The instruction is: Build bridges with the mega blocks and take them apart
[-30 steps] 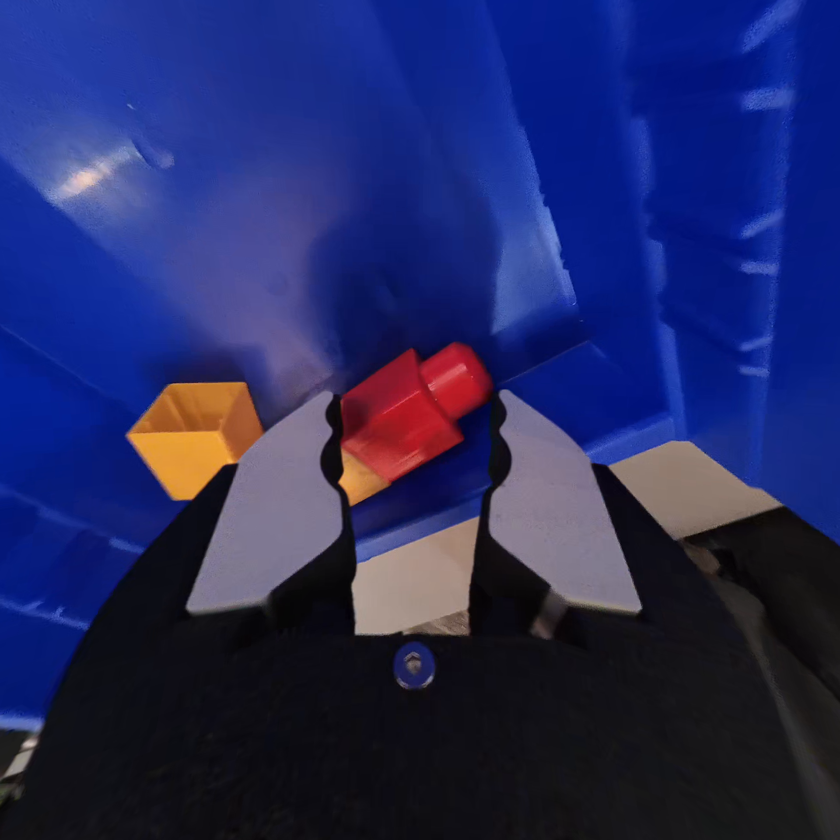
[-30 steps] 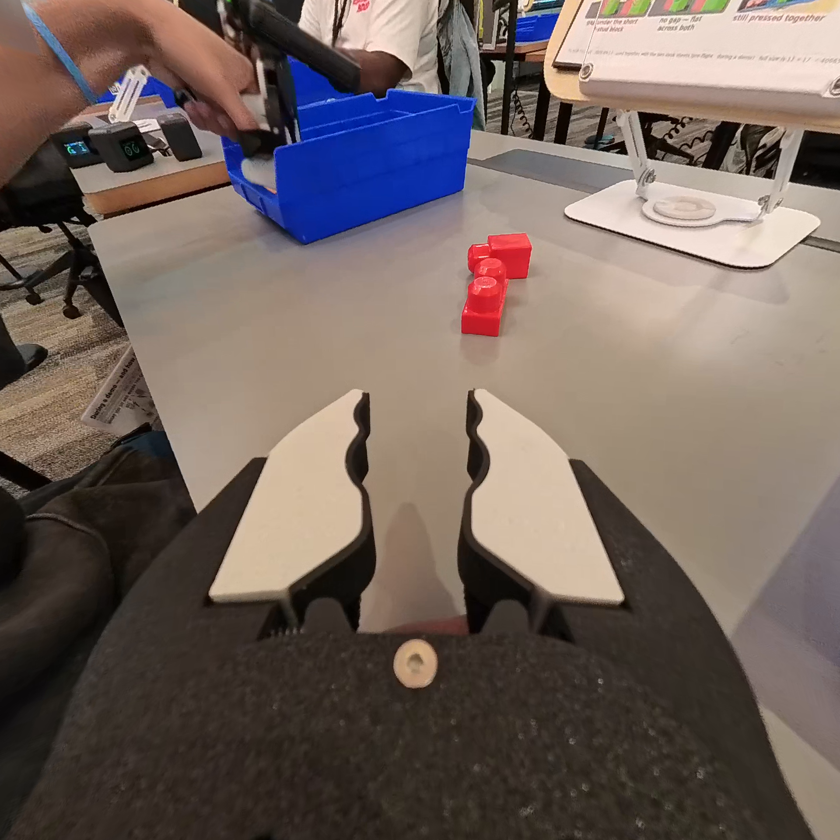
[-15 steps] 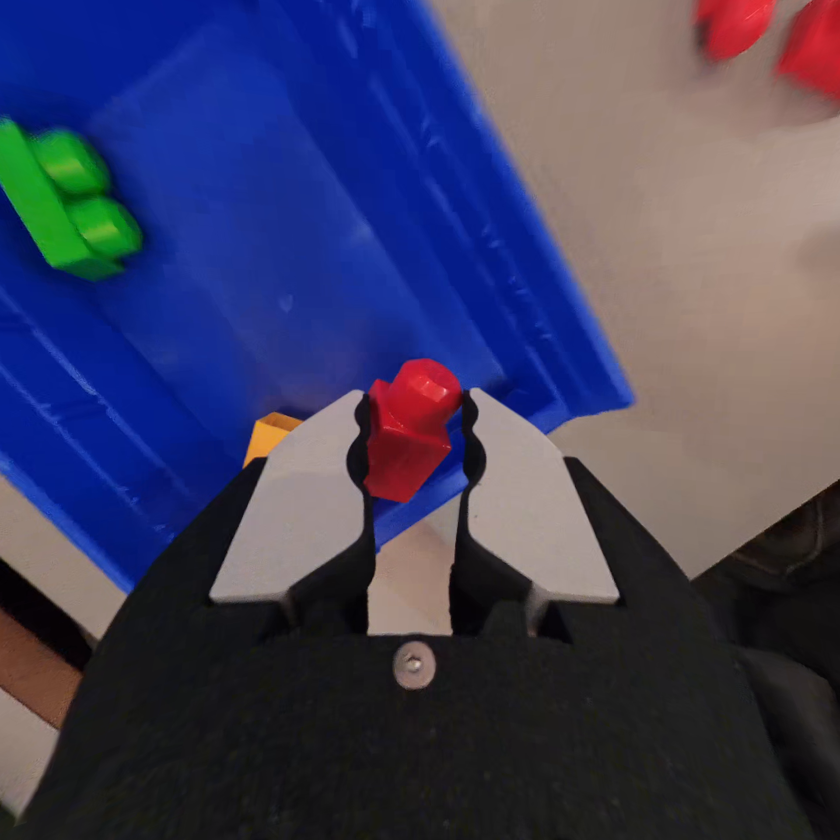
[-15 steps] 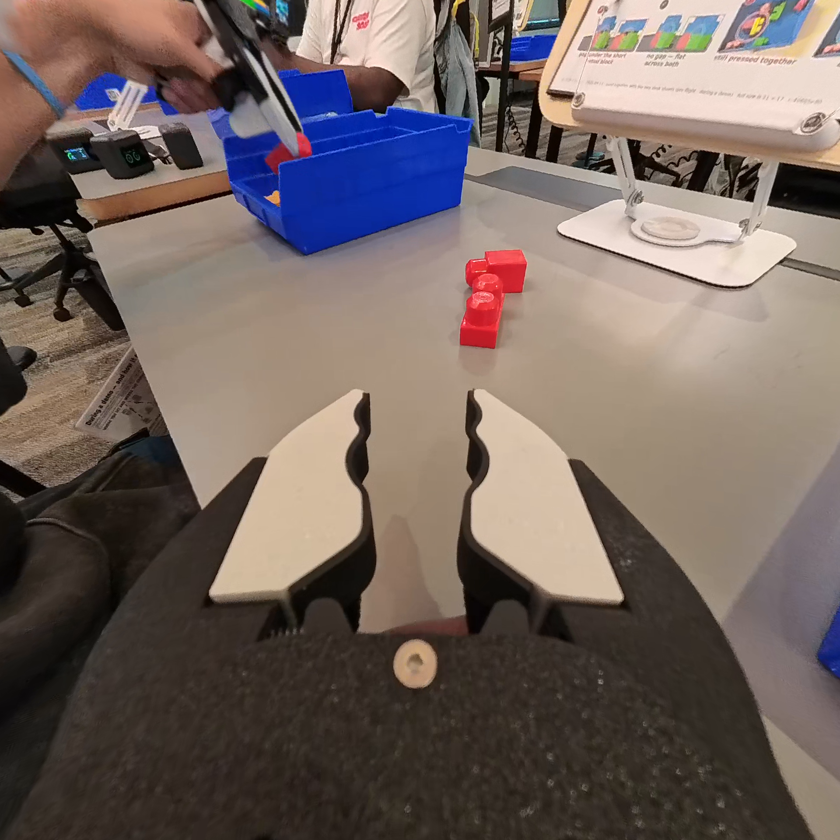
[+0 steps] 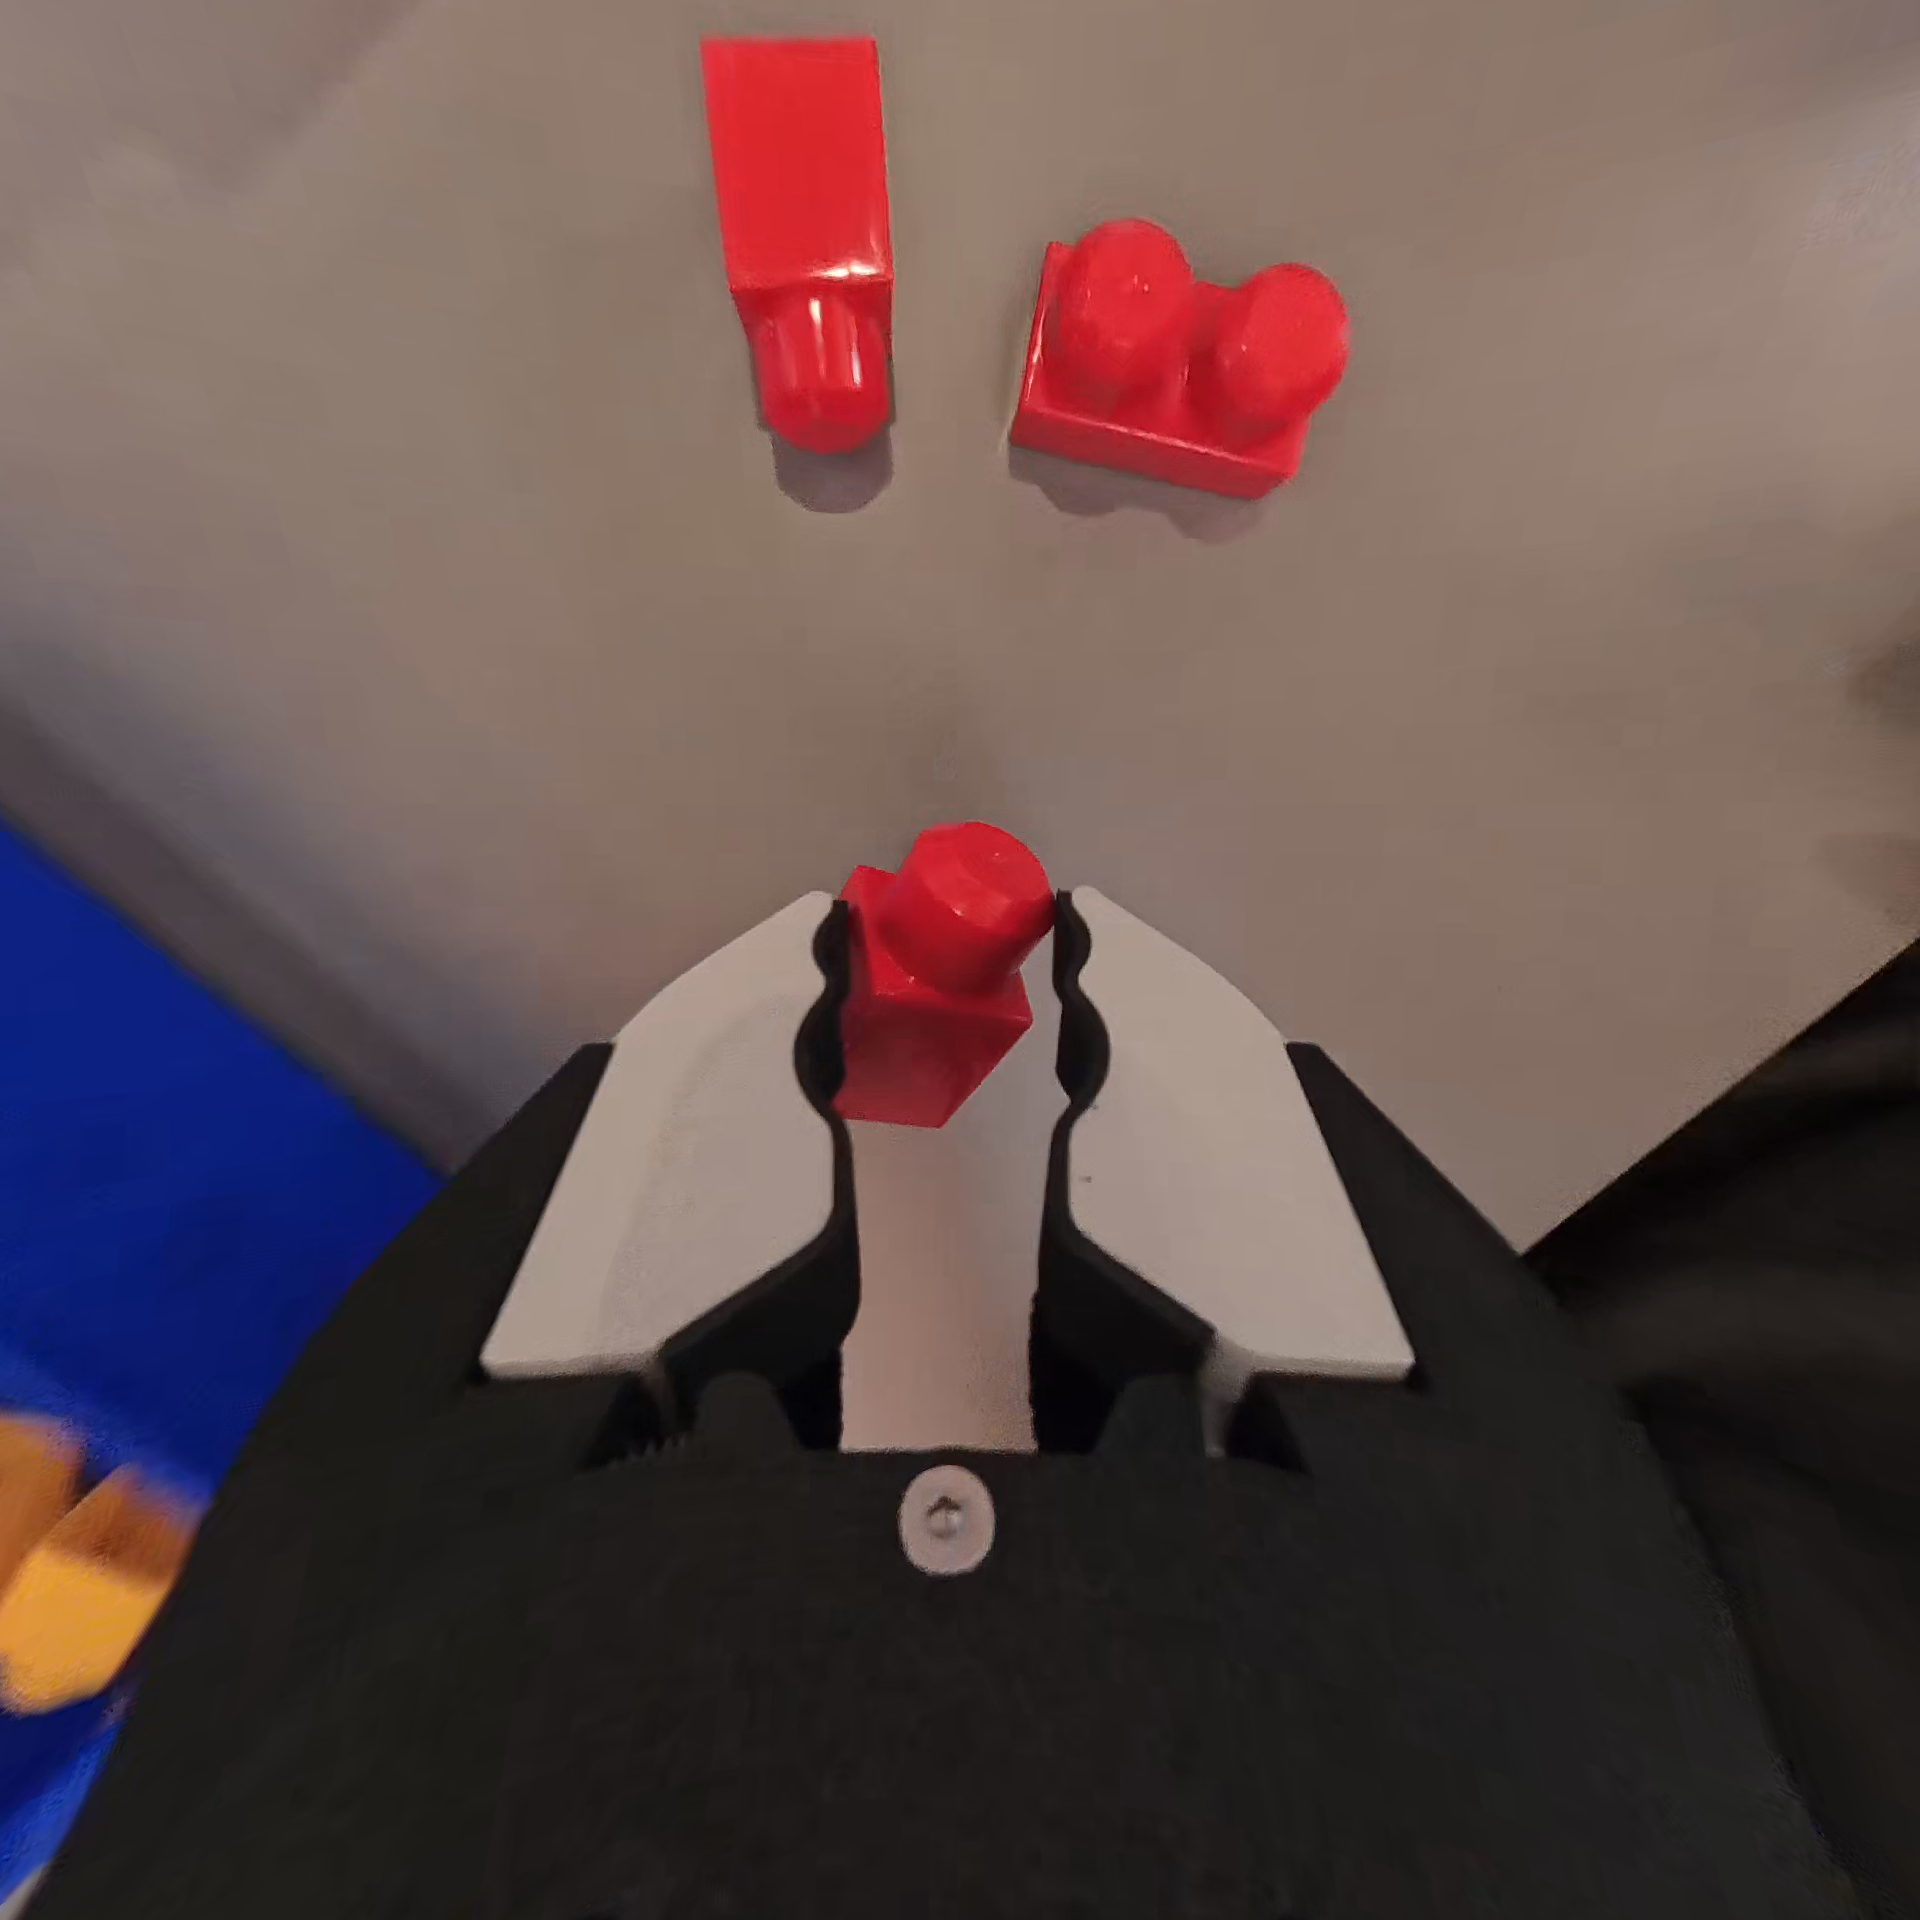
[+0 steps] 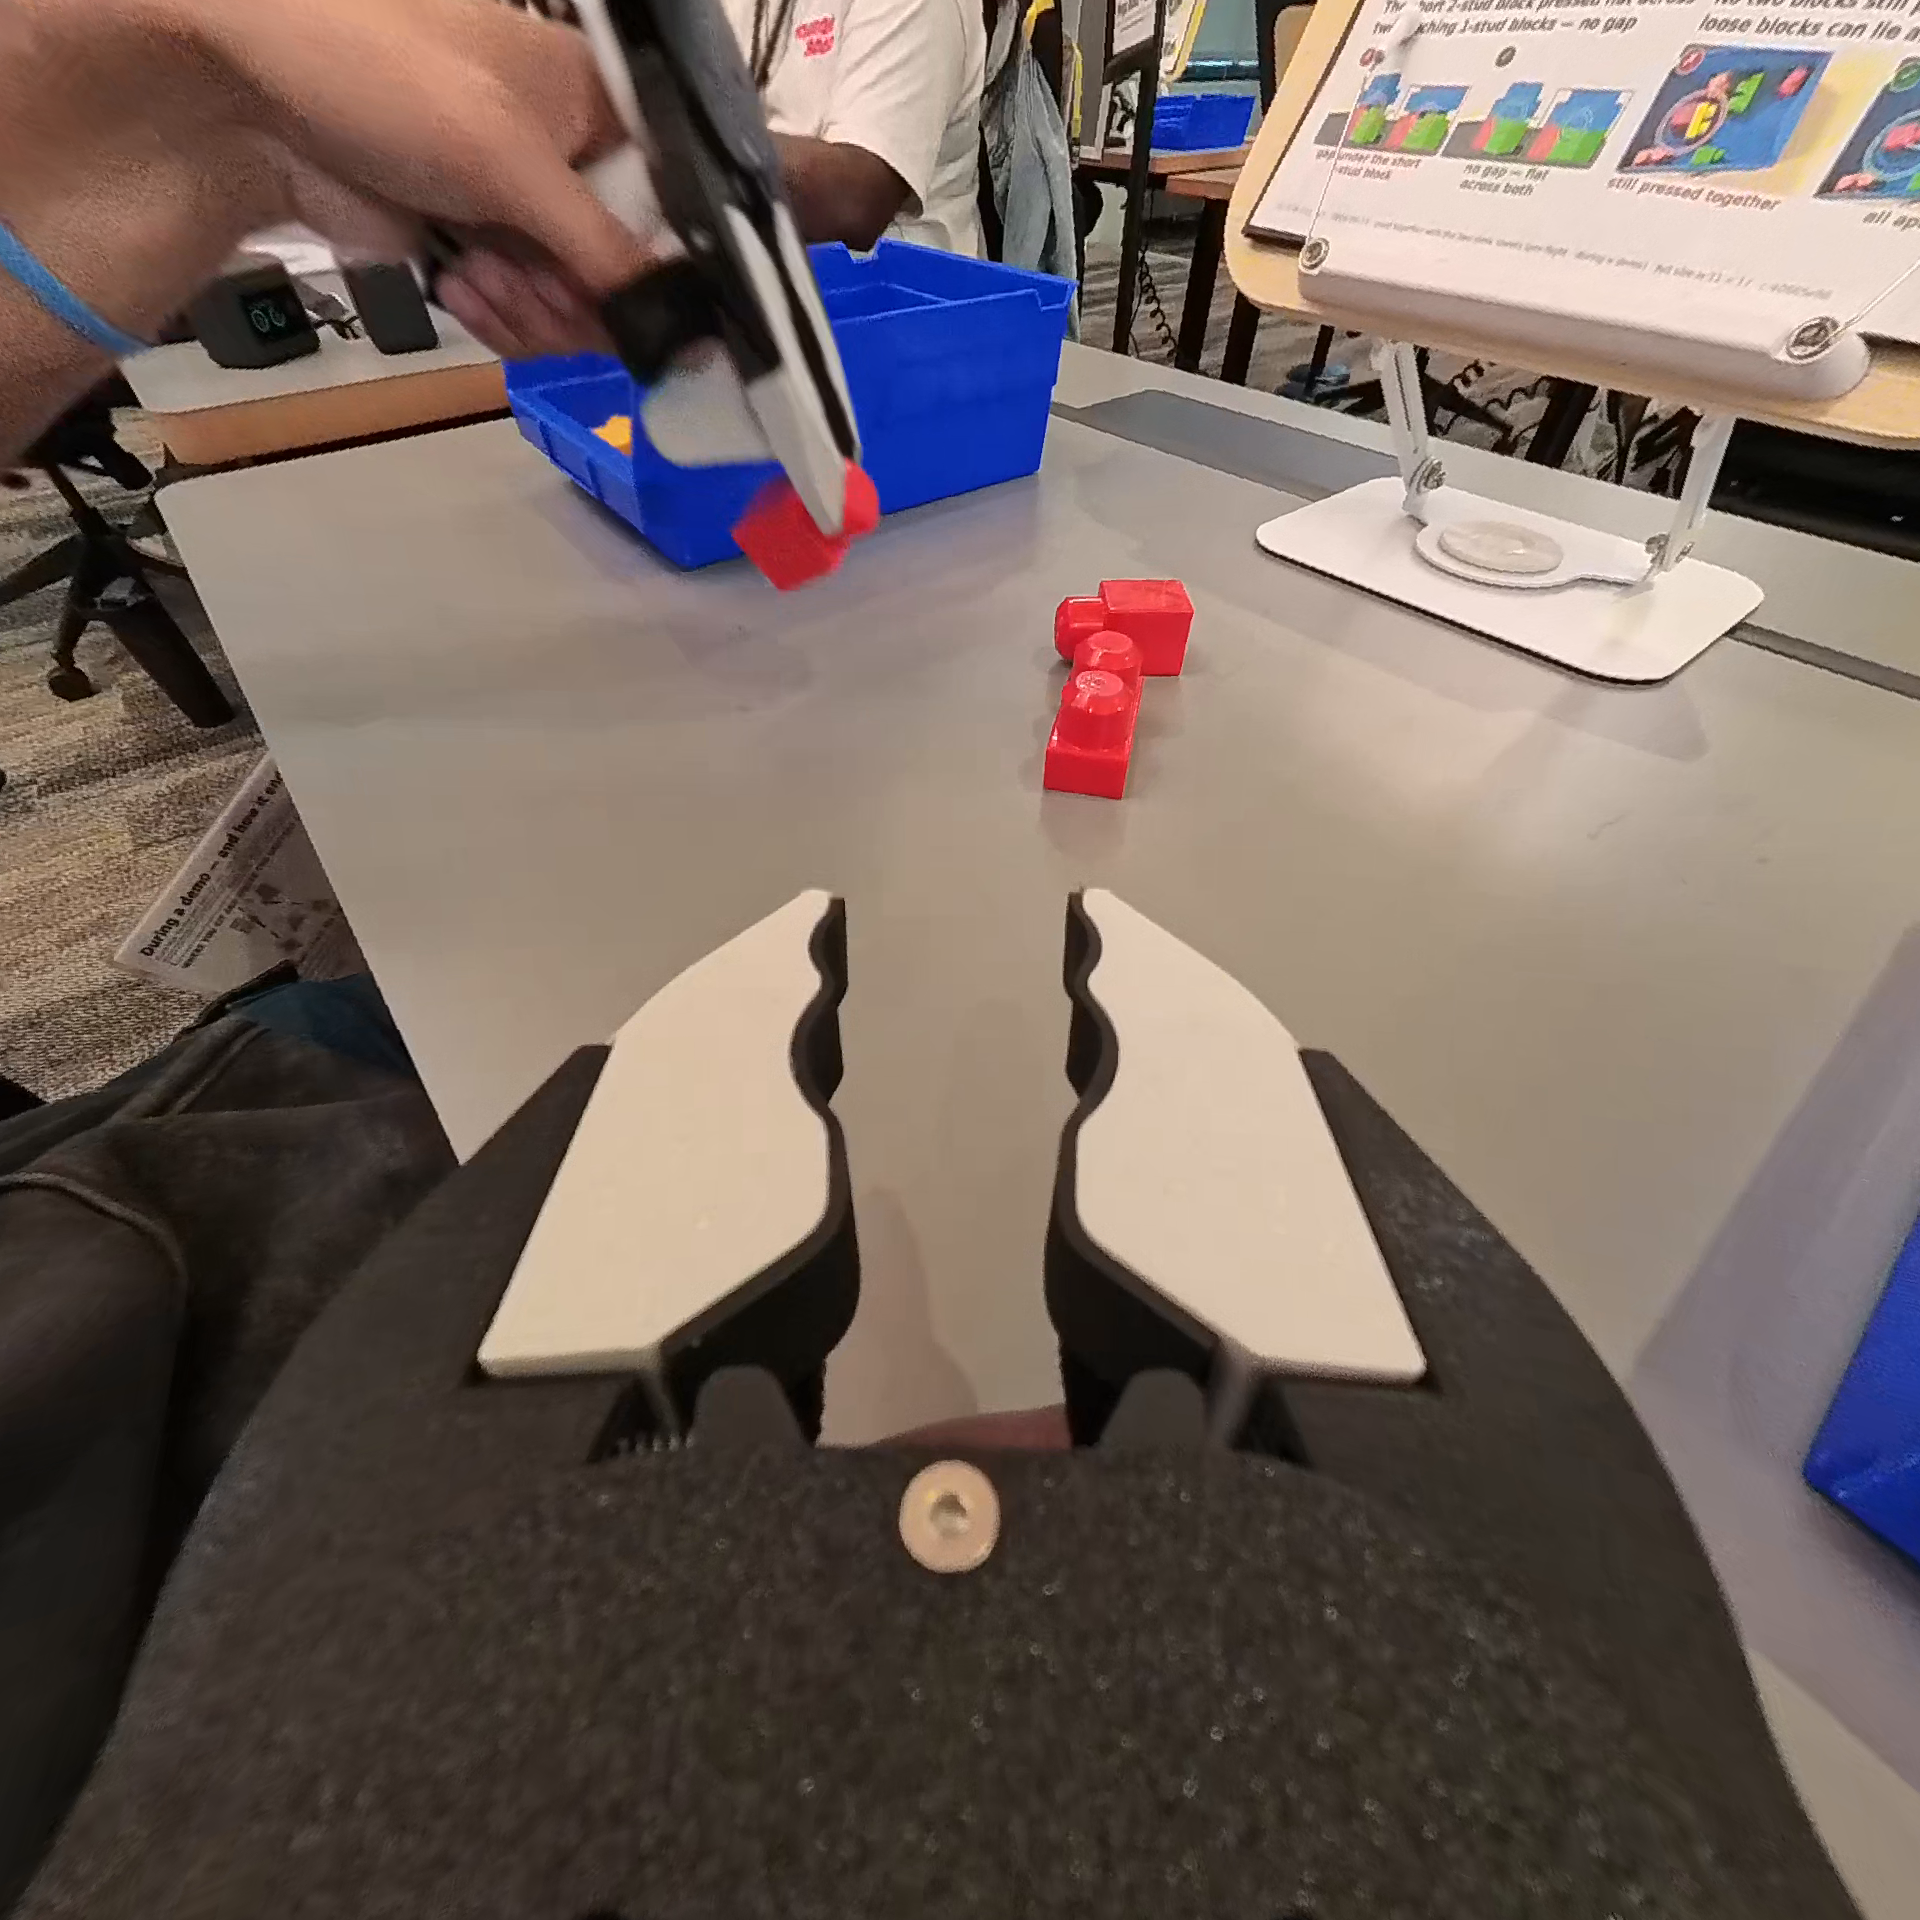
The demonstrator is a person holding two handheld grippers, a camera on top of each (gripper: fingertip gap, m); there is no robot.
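Out of the blue bin [image 6: 914,384] comes the left gripper [image 5: 948,914], clamping a red one-stud block [image 5: 935,1023] above the desk [image 5: 416,520], right gripper [image 6: 954,914] idling half-open.

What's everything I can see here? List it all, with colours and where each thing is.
One-stud block: 1, red, held in the air in the left gripper.
One-stud block on its side: 1, red, on the table.
Two-stud block: 1, red, upright, beside it.
Bin: 1, blue, far left of the table, orange block inside.
Instruction board on stand: 1, white, far right.
Person in white shirt: 1, behind the bin.
Left gripper: shut on the block.
Right gripper: open, empty.
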